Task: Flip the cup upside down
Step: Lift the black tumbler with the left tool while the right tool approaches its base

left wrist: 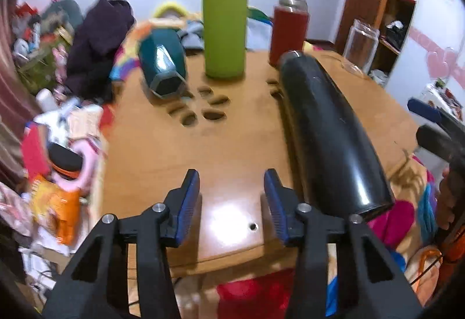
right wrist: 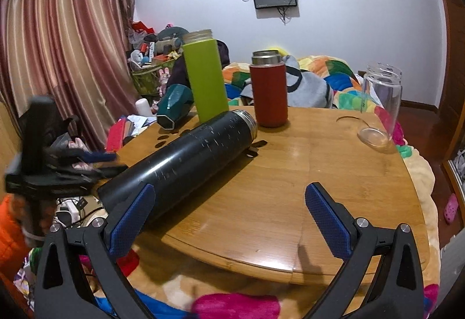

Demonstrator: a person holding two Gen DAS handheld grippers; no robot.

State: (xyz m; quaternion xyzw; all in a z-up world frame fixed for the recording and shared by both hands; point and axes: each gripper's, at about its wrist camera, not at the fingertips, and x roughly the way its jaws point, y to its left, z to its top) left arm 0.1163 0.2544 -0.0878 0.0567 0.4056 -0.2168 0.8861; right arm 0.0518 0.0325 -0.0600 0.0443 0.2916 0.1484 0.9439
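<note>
Teal cup [left wrist: 162, 66] tipped on wooden table [left wrist: 232, 150], left gripper [left wrist: 232, 194] and right gripper [right wrist: 229, 217] jaws spread, empty.

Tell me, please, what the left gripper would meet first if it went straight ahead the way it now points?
Probably nothing soon: the left gripper is open over bare wooden table. Farther along stands the green bottle; the black flask lies to its right. Depth is uncertain.

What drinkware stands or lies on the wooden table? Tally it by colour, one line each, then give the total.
Black bottle, lying on its side: 1
Green bottle, upright: 1
Red bottle, upright: 1
Teal cup, tipped over: 1
Clear glass jar: 1
Total: 5
Both the left gripper and the right gripper are open and empty.
</note>
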